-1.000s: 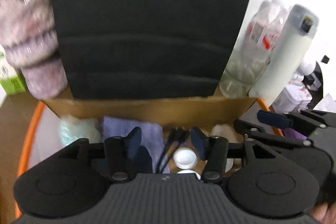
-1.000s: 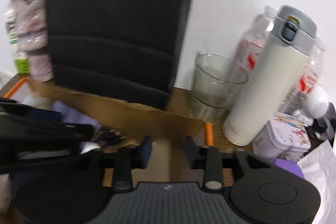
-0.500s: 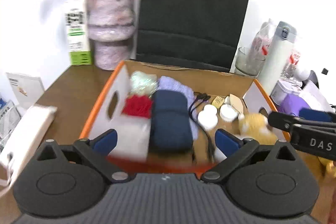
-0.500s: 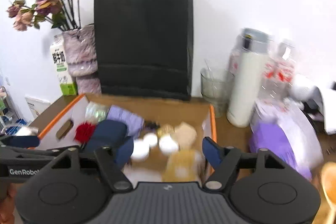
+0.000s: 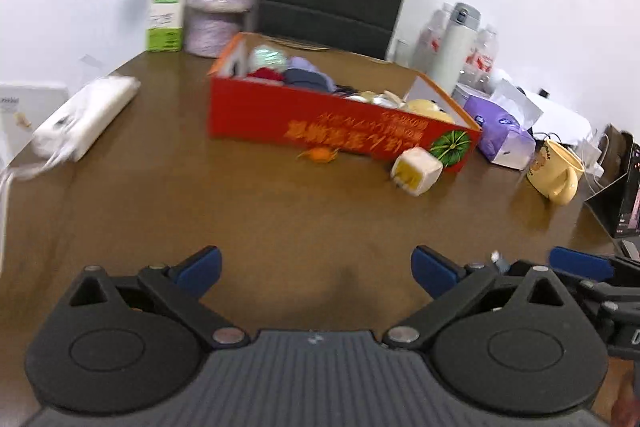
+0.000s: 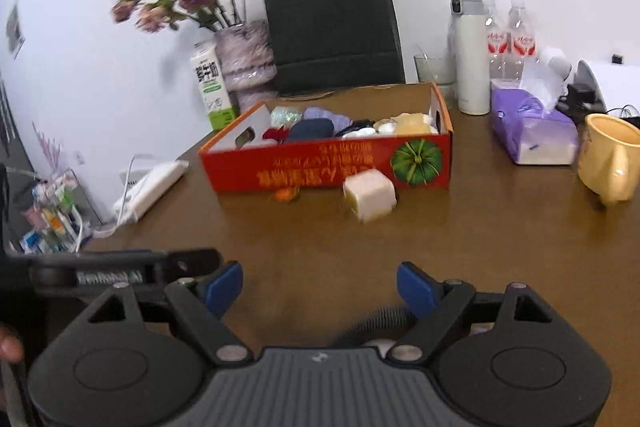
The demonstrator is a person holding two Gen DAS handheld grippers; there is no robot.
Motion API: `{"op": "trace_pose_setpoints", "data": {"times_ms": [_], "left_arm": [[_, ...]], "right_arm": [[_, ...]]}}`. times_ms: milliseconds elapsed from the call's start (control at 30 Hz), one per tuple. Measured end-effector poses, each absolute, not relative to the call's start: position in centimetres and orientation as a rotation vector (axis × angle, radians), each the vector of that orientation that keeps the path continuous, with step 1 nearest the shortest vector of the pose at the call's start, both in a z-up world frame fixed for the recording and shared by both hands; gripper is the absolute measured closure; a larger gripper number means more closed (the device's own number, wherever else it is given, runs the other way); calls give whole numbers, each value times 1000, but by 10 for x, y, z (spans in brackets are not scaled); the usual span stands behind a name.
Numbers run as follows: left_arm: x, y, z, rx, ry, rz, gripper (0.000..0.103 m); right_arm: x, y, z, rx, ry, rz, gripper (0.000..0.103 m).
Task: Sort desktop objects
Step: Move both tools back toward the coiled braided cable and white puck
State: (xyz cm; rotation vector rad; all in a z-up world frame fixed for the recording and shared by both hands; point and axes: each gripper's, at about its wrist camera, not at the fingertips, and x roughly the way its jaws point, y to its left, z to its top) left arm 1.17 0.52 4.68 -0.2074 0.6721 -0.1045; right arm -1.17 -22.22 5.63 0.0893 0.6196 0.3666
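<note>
A red cardboard box (image 5: 256,115) (image 6: 304,167) stands on the brown table, holding cloths, caps, cables and other small items. In front of it lie a white-and-yellow cube (image 5: 416,171) (image 6: 370,195) and a small orange object (image 5: 319,155) (image 6: 285,194). My left gripper (image 5: 316,269) is open and empty, low over the table, well short of the box. My right gripper (image 6: 320,289) is open and empty beside it. The left gripper's side shows in the right wrist view (image 6: 120,273).
A yellow mug (image 6: 610,161) and a purple tissue pack (image 6: 532,131) stand right of the box. A black paper bag (image 6: 332,27), vase (image 6: 246,59), milk carton (image 6: 212,91), white flask (image 6: 470,55) and bottles line the wall. A white power strip (image 5: 86,117) lies left.
Both grippers have pulled back from close over the box to low over the near table, and both have opened wide. The whole box is now seen from outside.
</note>
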Motion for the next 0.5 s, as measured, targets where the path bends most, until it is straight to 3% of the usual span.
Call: {"op": "trace_pose_setpoints", "data": {"times_ms": [367,500], "left_arm": [[-61,-12,17,-46,610,-57,0],[-58,-10,15,-54,634,-95,0]], "right_arm": [[-96,-208,22,48,537,342,22],[-99,-202,13,22,545,341,35]]}}
